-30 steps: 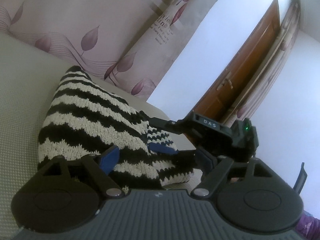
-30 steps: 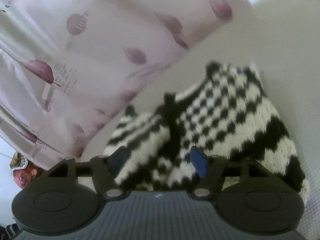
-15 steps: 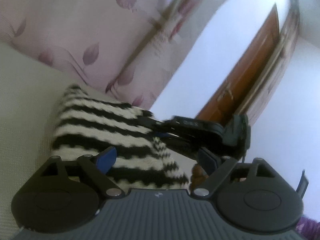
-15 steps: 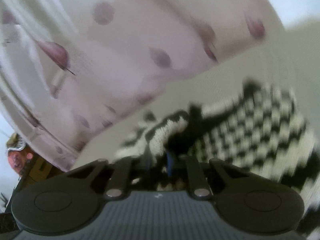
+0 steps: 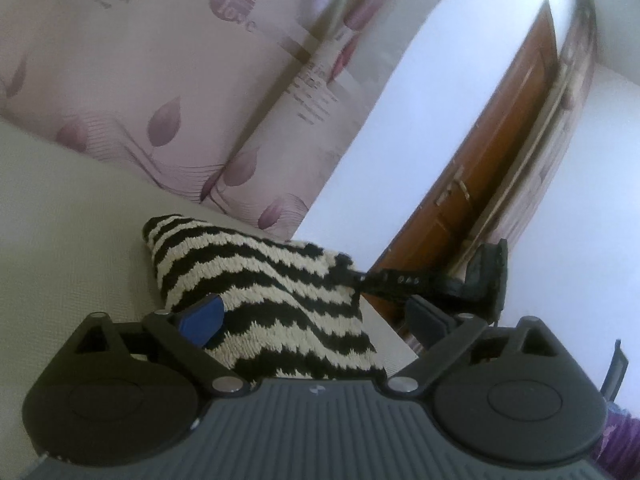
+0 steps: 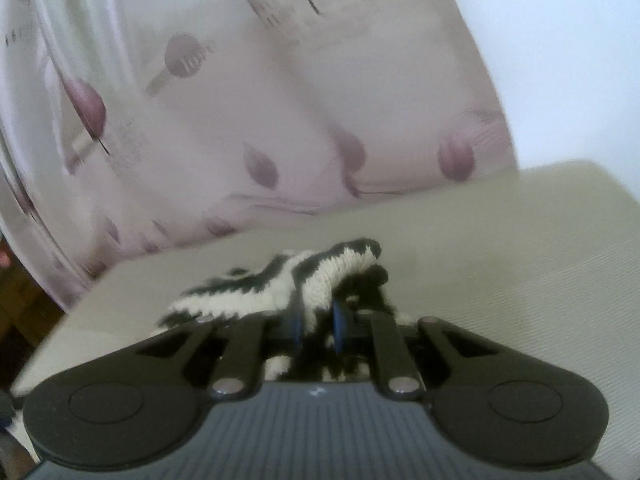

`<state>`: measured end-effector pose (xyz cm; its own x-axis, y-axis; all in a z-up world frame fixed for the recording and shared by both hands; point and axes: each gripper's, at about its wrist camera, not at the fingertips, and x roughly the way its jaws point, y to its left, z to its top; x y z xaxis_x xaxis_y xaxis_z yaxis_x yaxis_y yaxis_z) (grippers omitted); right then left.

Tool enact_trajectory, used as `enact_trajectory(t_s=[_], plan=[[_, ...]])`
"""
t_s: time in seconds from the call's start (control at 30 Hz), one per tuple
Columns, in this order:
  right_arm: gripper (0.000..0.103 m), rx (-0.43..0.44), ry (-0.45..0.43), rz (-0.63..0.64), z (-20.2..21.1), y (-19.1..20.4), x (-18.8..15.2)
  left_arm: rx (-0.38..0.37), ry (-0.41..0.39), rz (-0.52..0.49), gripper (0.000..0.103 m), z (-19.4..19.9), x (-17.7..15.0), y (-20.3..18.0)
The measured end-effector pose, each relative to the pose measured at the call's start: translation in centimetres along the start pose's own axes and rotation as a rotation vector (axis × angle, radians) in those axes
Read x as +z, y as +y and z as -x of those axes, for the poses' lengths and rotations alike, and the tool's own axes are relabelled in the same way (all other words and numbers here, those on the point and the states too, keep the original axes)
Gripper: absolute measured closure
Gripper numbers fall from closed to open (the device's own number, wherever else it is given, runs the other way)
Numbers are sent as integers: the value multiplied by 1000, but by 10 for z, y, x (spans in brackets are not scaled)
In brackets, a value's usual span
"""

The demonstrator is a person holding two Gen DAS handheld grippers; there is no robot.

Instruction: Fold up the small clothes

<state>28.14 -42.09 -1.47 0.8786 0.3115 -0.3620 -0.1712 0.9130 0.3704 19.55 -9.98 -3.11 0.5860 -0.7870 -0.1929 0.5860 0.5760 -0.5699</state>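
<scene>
A black-and-cream zigzag knitted garment lies on the cream padded surface. My left gripper hovers just over its near edge. Its jaws are opening, the blue pads wide apart, and the knit lies beyond them untouched. In the left wrist view my right gripper reaches in from the right and pinches the garment's right corner, which is lifted off the surface. In the right wrist view my right gripper is shut on a bunched fold of the garment.
A pale curtain with purple leaf prints hangs along the far edge of the surface. Behind it stand a white wall and a brown wooden door. The cream surface stretches to the right of the garment.
My right gripper shut on the garment's edge, rolled, and rose, pulling that corner up. My left gripper opened wider and lifted away from the knit.
</scene>
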Motion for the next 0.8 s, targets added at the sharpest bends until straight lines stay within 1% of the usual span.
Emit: enact_trajectory(t_s=[0.1,0.17,0.23,0.3,0.33,0.4,0.43,0.5,0.53,0.57,0.6,0.63,0.67,0.7,0.73,0.8], plan=[[89,-55,30,93,-6,-5,-5,12,11,-41,11,-14,0,-8],[89,-63,50,121,-12,-7,-11,11,30,-64,14,-23,-2,-13],[89,-62,68,175,-20,-6,-21,11,47,-87,15,-32,-5,-17],[89,-36,76,167,-25,-8,-30,23,86,-119,17,-42,-10,-20],[89,-34,71,157,-25,-11,-32,34,110,-132,22,-47,-12,-21],[89,-11,68,120,-25,-20,-34,44,145,-155,23,-52,-16,-22],[85,2,68,91,-23,-25,-34,46,154,-162,23,-52,-17,-22],[83,20,66,8,-18,-36,-28,43,169,-164,23,-52,-20,-20],[83,18,52,-12,-13,-38,-24,41,169,-162,23,-51,-21,-19],[83,4,13,-15,-4,-38,-20,40,169,-162,23,-52,-22,-17],[83,-9,-44,-2,6,-33,-14,40,169,-163,23,-51,-23,-17],[83,-4,-93,14,15,-27,-8,39,170,-165,23,-52,-23,-17],[83,26,-128,25,20,-19,-2,38,171,-166,23,-53,-23,-18],[83,81,-133,34,21,-10,4,38,172,-167,23,-53,-24,-19],[83,127,-113,51,16,3,9,38,174,-169,23,-54,-24,-19],[83,168,-56,116,-3,29,13,37,173,-170,23,-53,-24,-19]])
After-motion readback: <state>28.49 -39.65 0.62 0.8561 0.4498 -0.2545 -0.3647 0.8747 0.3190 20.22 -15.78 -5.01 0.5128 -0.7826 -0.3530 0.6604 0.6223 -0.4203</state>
